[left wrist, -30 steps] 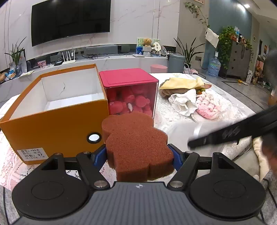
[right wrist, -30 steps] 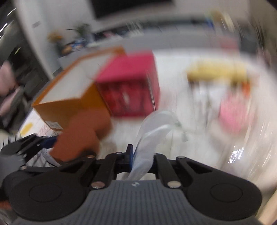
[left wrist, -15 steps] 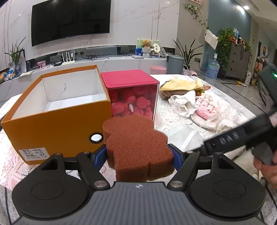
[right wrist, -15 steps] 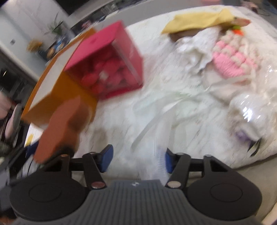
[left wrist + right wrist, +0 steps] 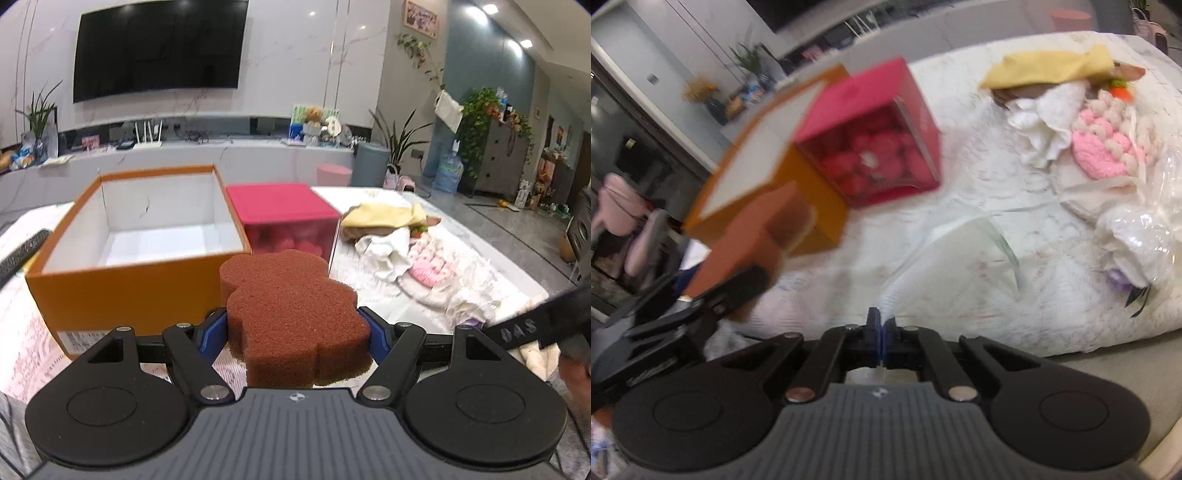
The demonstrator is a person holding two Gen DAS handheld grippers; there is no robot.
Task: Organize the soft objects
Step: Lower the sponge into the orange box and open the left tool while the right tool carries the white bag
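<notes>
Left jaws: my left gripper (image 5: pixel 297 330) stands wide, its blue pads (image 5: pixel 212 330) pressed to both flanks of a rust-brown, lobed foam sponge (image 5: pixel 291 310); a broad, soft block needs that spread, I judge.
Right jaws: my right gripper (image 5: pixel 881 332) is pinched fully together on a thin strip of clear plastic film (image 5: pixel 945 240) trailing away over the cloth; I reckon it is being cleared aside.
Sponge position: lifted off the table, just near of the open orange cardboard box (image 5: pixel 122 284), whose white inside looks empty, so the likely drop spot.
Beyond: a pink-lidded clear cube (image 5: pixel 286 221) of red soft pieces touches the box's right side; far right lies a heap of yellow, white and pink knitted fabrics (image 5: pixel 402 243).
Surface: white lace tablecloth (image 5: pixel 979 192).
Hard to see: the right view is smeared; the film's far end is unclear; the box's near inner floor is hidden.
</notes>
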